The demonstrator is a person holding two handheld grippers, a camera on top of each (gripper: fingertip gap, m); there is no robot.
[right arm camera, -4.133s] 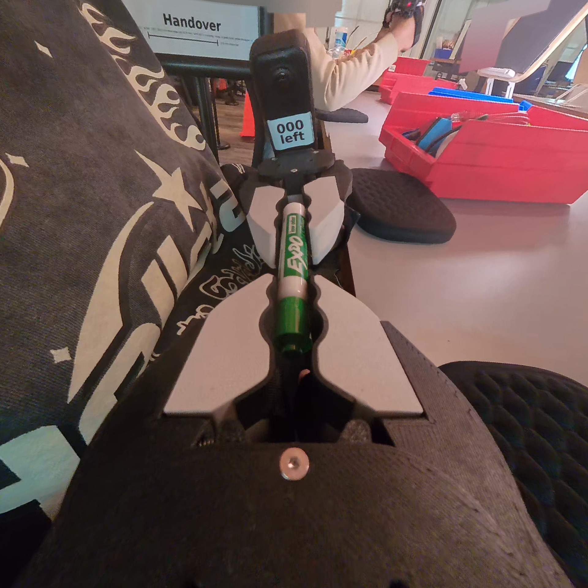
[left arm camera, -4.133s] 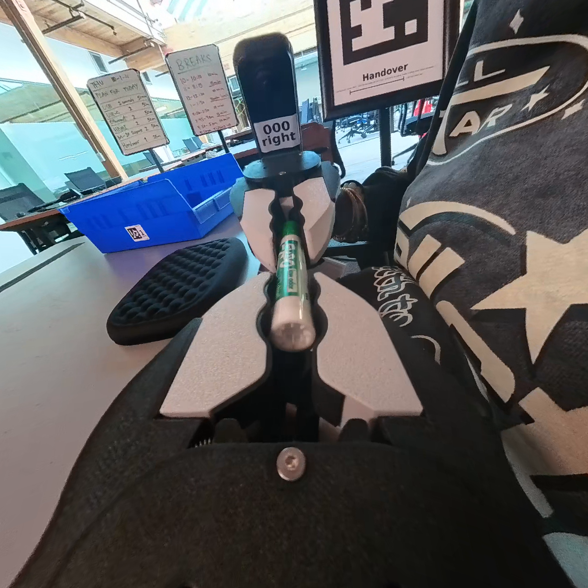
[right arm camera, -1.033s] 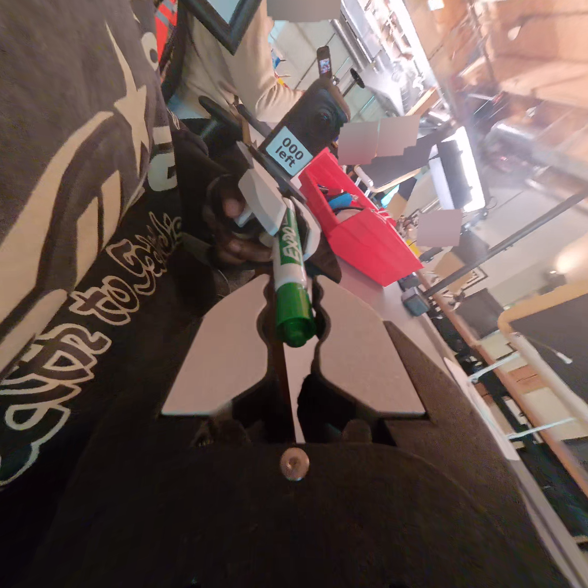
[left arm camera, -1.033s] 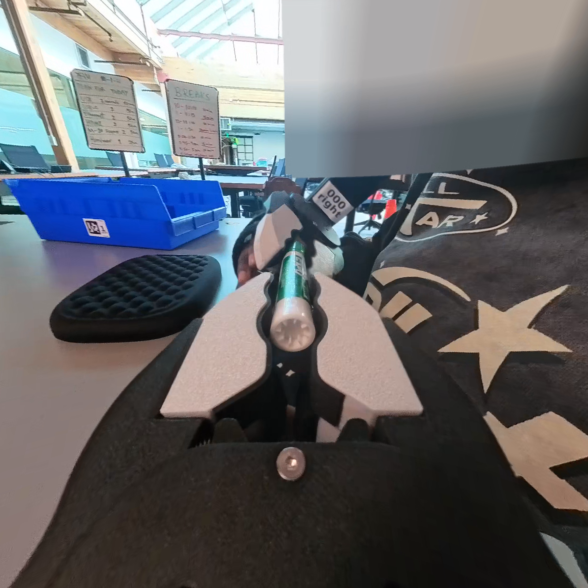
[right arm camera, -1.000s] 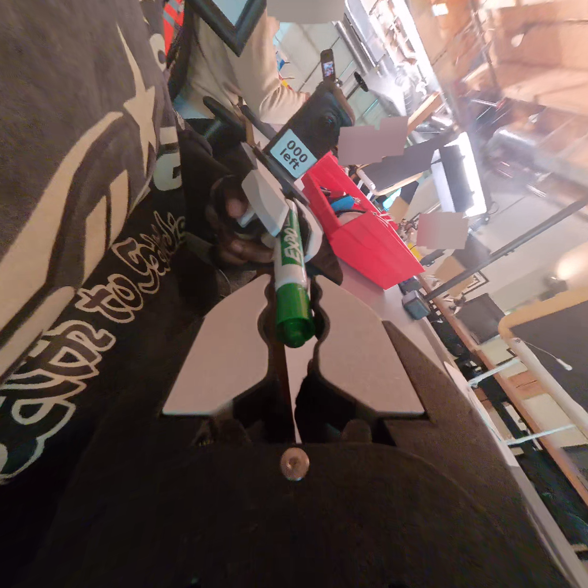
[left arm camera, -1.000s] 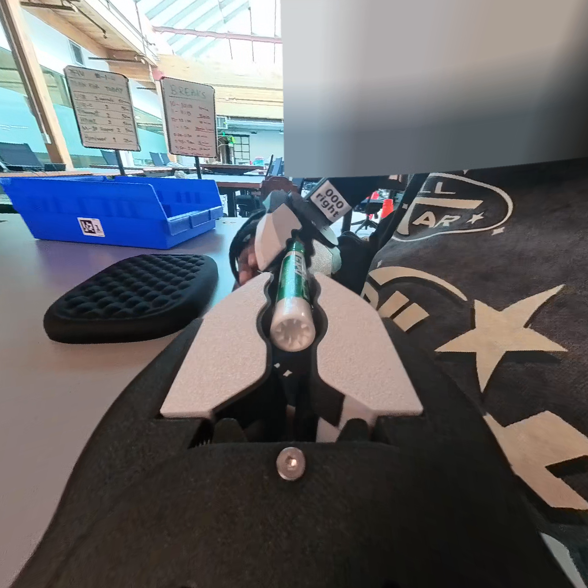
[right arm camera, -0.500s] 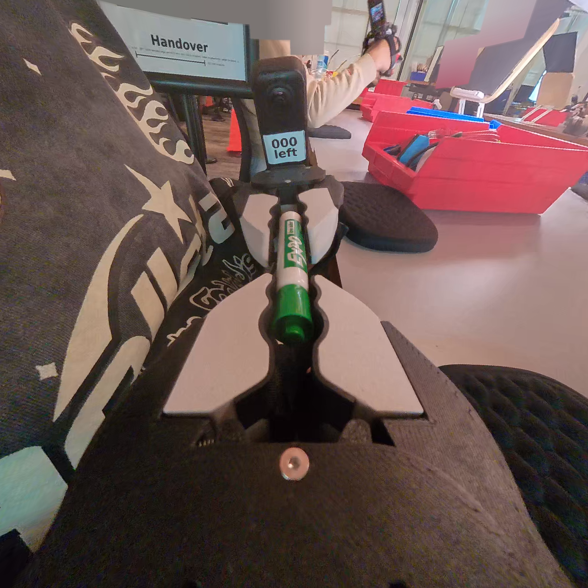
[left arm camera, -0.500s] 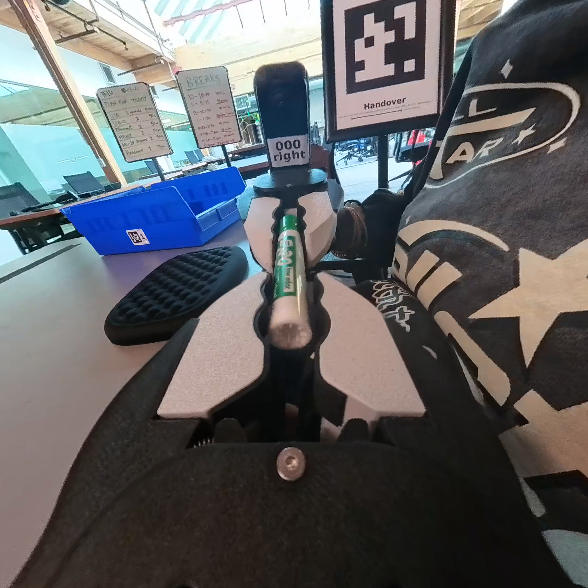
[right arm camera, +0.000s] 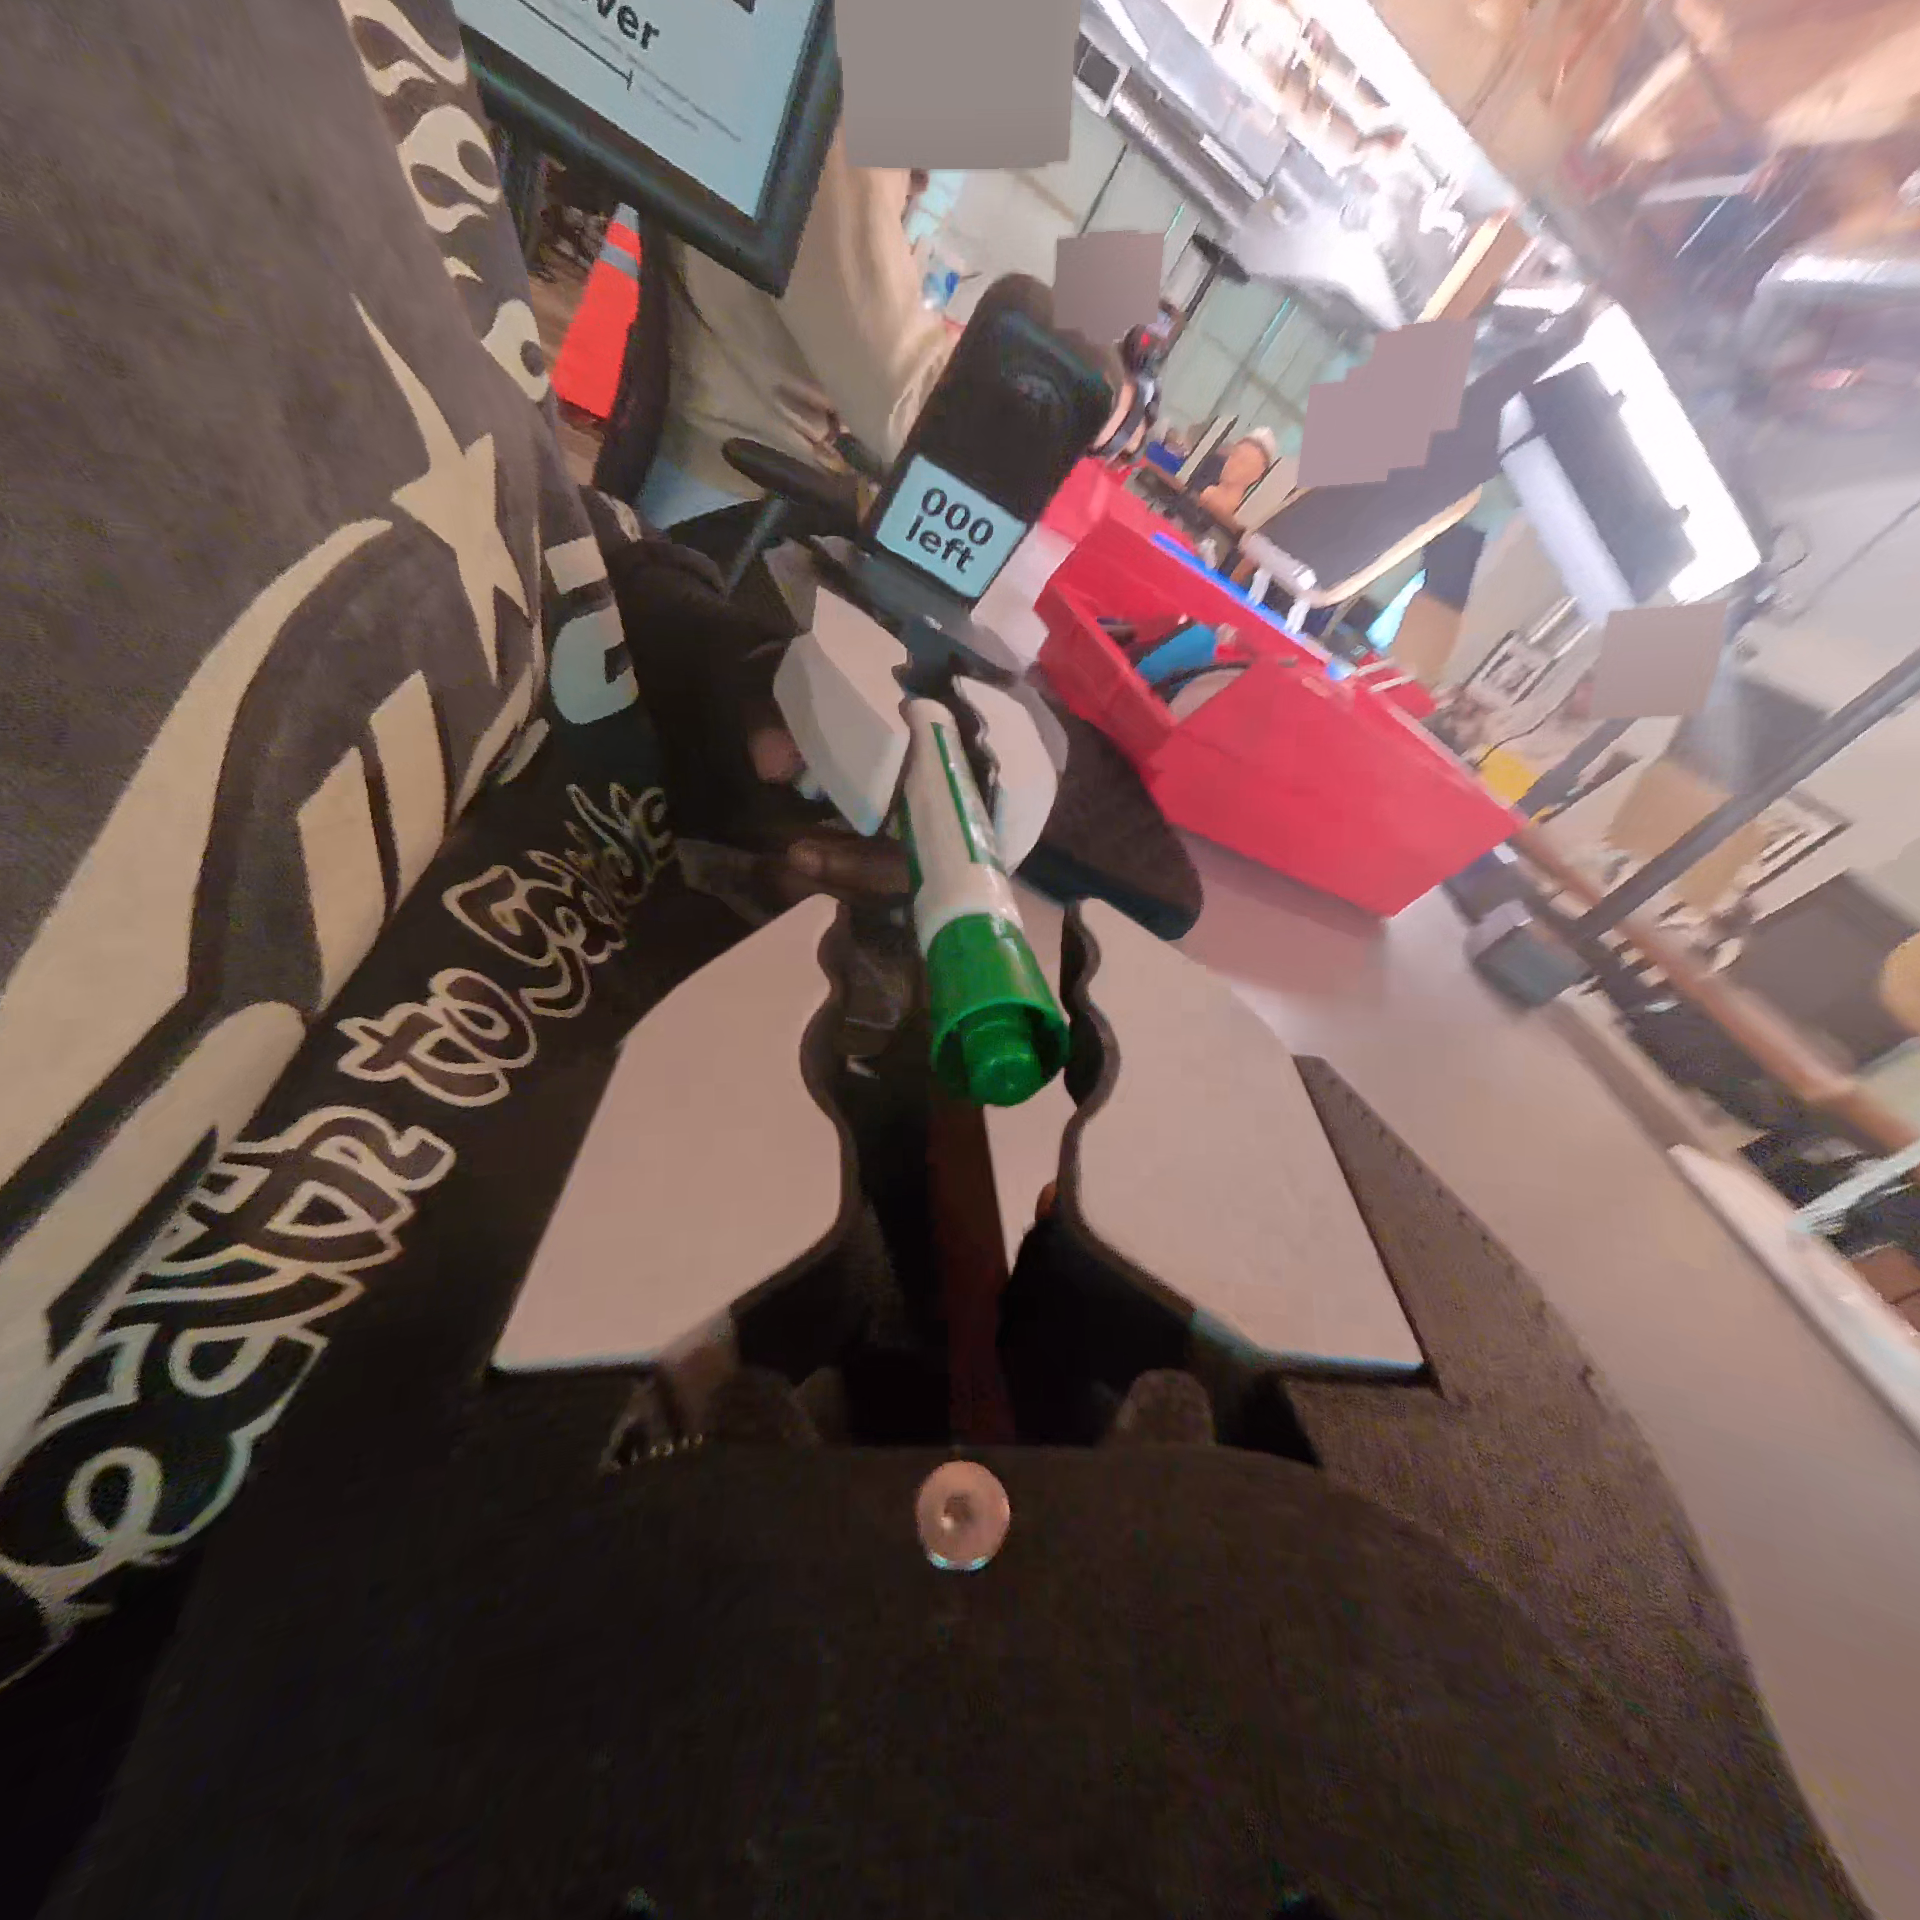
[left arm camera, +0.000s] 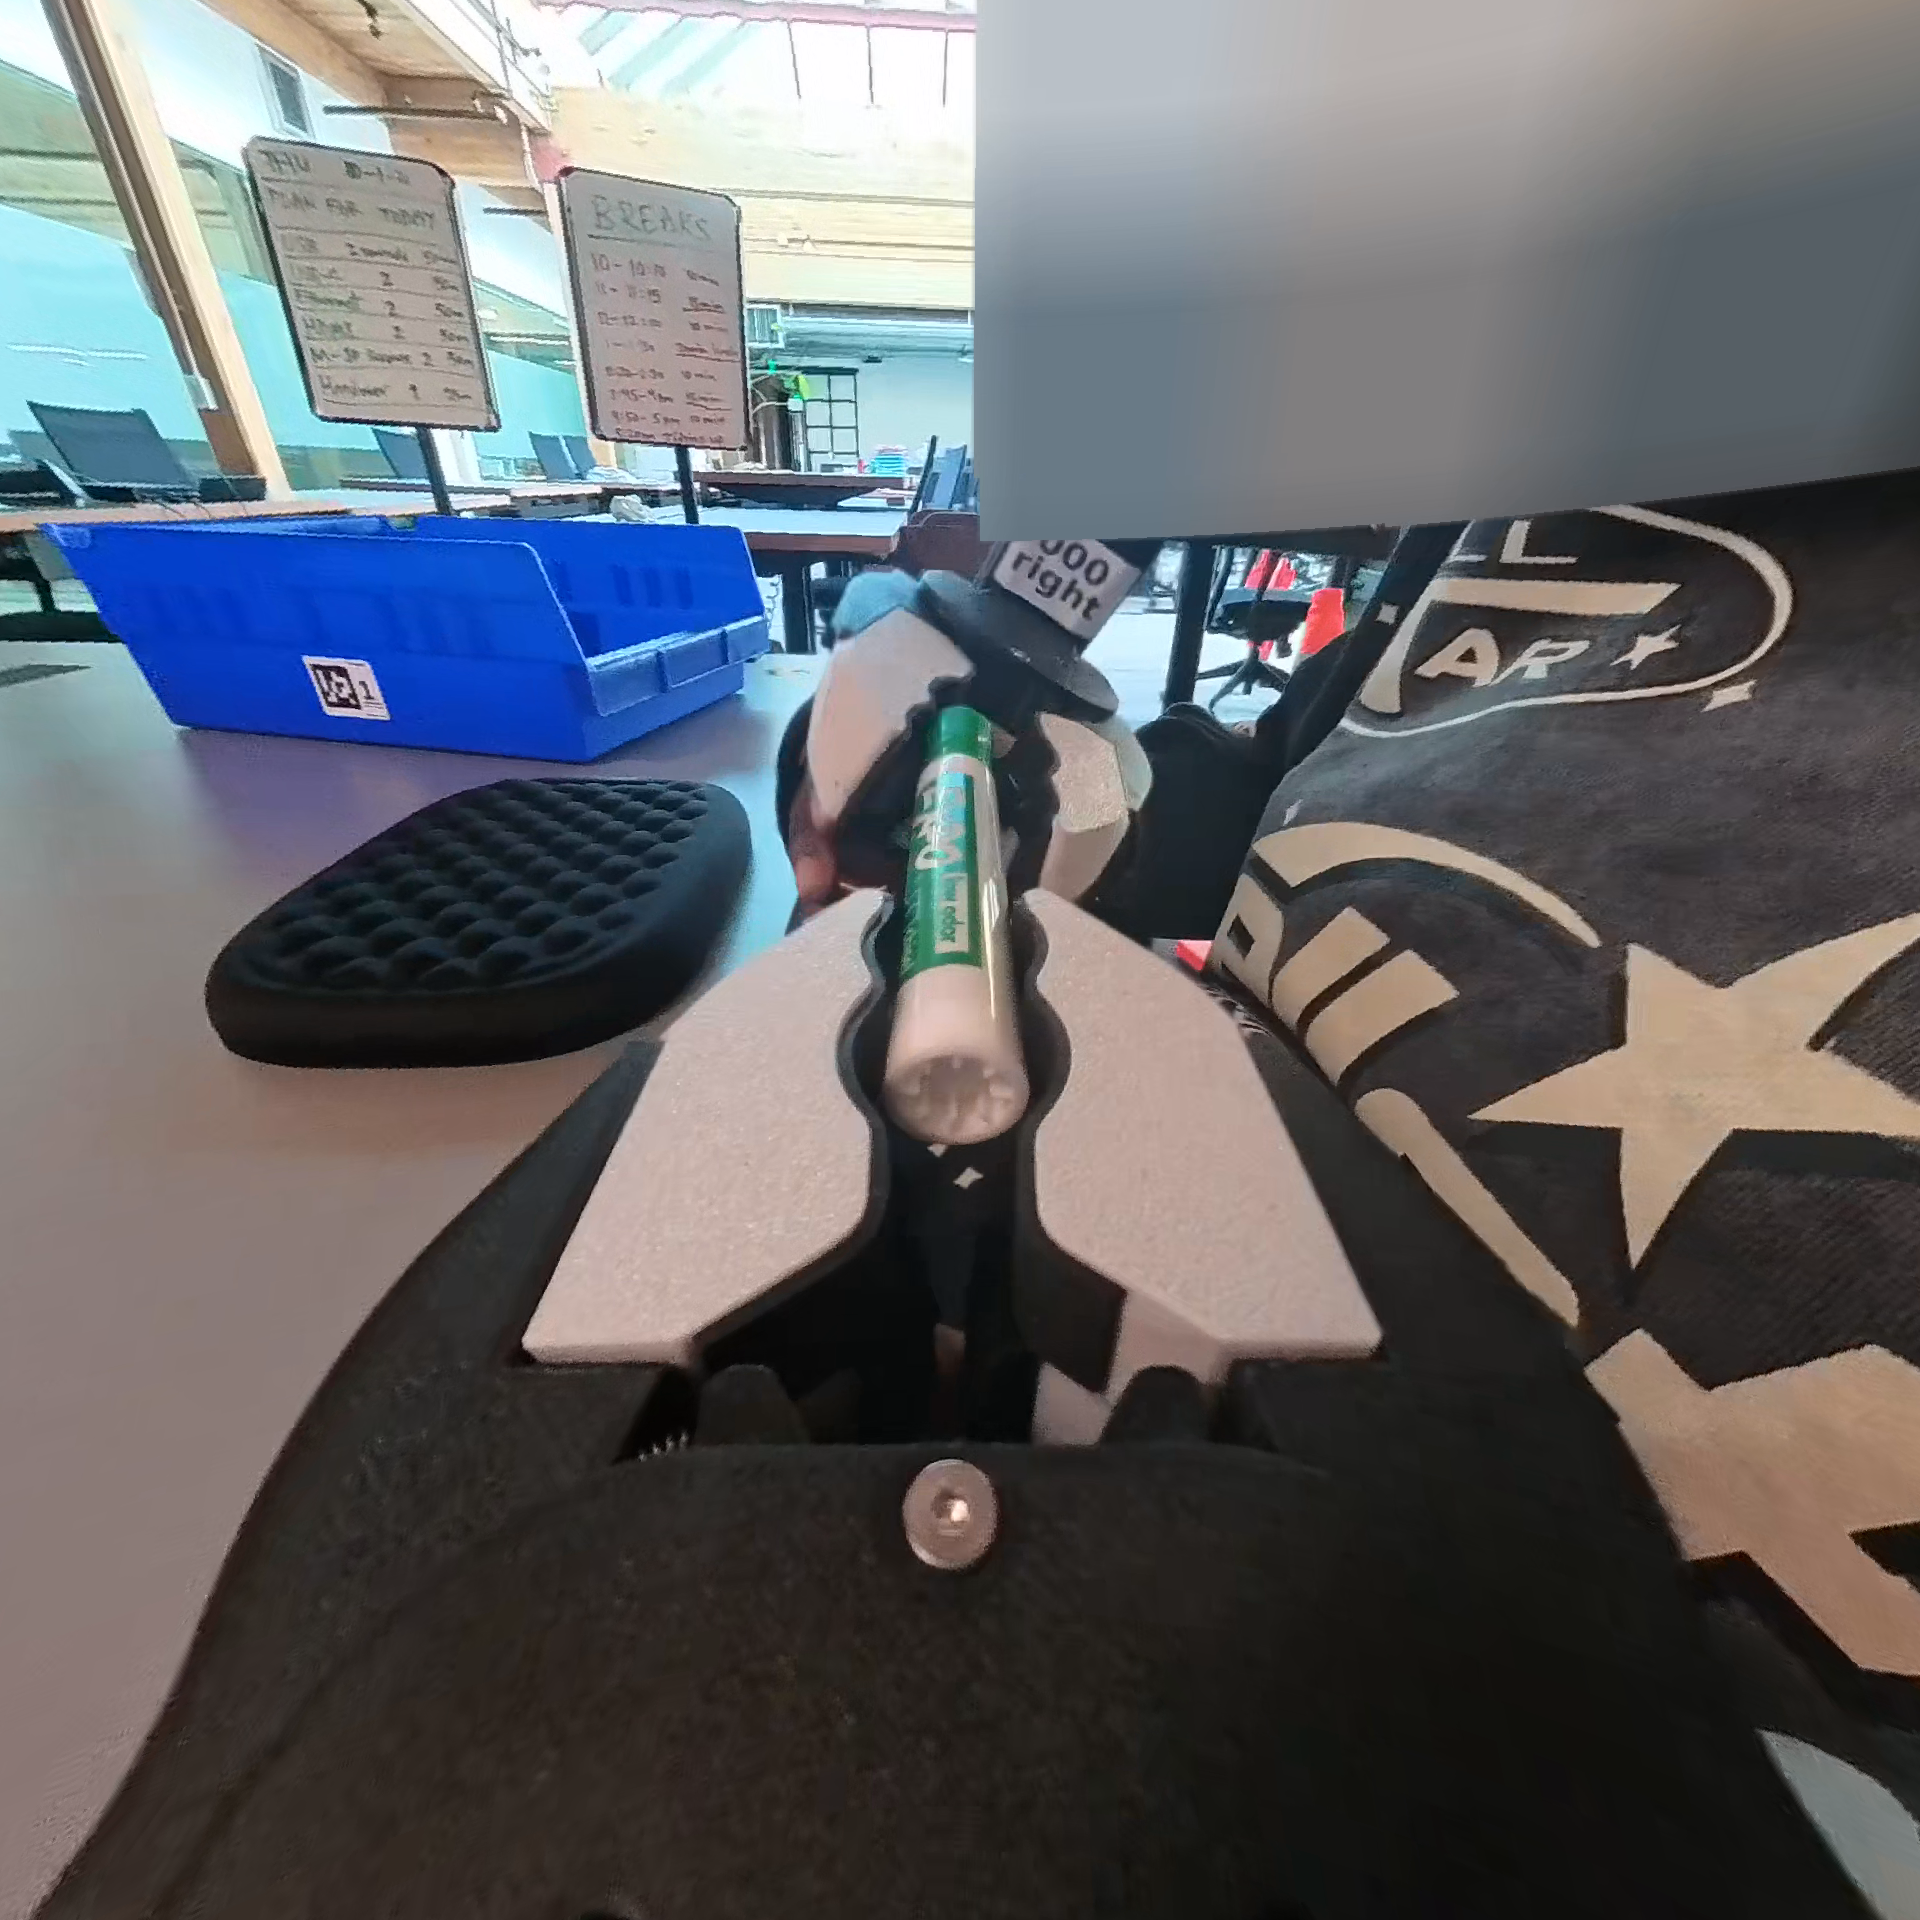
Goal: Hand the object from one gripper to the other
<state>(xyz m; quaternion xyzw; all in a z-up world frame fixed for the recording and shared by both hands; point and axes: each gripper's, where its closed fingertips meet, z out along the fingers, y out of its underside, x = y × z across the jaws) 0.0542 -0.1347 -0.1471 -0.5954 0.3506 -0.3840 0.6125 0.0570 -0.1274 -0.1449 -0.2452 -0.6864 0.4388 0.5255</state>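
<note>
On the grey table sit a blue plastic bin and a bumpy black pad. The left hand-held gripper pinches the white end of the green and white marker pen. The right hand-held gripper has its fingers spread, and the pen's green cap sits loose between them. A red plastic bin is behind.

Bare table lies open leftward — black pad and blue bin beyond, person's shirt blocking right.
</note>
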